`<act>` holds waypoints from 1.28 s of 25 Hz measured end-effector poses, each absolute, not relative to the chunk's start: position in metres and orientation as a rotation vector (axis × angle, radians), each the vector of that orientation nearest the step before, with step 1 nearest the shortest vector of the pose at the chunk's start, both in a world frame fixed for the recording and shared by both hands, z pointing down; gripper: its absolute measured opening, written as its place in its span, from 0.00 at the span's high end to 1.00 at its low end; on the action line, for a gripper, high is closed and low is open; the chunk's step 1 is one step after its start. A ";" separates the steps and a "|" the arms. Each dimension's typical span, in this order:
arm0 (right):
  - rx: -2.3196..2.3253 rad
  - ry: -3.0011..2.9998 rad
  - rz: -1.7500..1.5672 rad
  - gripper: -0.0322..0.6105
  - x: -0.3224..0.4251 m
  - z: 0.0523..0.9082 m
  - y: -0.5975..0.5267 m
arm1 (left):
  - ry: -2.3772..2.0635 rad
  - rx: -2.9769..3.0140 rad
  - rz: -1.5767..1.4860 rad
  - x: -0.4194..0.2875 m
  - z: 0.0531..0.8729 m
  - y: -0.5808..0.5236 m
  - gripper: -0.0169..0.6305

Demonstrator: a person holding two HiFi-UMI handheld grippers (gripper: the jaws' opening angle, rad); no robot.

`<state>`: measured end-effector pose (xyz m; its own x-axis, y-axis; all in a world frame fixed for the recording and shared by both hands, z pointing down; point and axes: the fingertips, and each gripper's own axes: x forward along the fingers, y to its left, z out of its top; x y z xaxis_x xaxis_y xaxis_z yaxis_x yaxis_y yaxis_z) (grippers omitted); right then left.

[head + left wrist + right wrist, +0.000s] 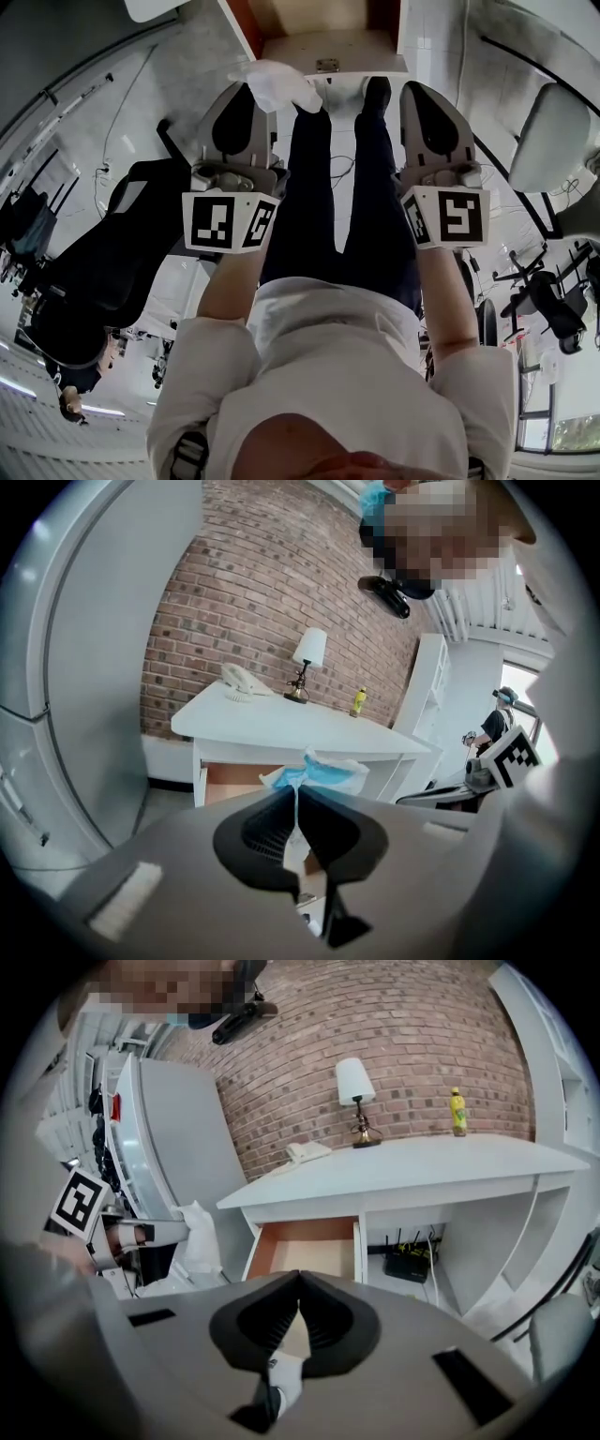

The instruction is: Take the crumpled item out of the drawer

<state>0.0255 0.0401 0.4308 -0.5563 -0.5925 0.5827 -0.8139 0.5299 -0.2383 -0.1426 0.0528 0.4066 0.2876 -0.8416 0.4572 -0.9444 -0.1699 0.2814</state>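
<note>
**Wad pinched in the left tongs, out in front of the open drawer**

The left tongs (pixel 293 794) are pressed together on the crumpled wad (pixel 323 772). It is white with a blue patch and sticks out past the tips toward the desk (pixel 403 1180). In the head view the wad (pixel 279 84) hangs just short of the drawer (pixel 323 42) front, not inside it. The drawer (pixel 305 1246) stands open and looks bare. The right tongs (pixel 300 1283) are closed on nothing and sit well off to the side. The drawer lies straight ahead of the wad, so the next move probably needs only a pull back and away by the left hand.
</note>
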 end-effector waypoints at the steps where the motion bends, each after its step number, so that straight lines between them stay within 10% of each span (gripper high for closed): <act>1: 1.150 -2.342 0.684 0.94 0.025 0.426 0.040 | -1.597 2.060 0.261 -0.143 0.400 0.052 0.95; 32: 1.202 -2.662 0.311 0.94 0.010 0.131 0.008 | -1.713 2.288 0.029 -0.152 0.114 0.040 0.95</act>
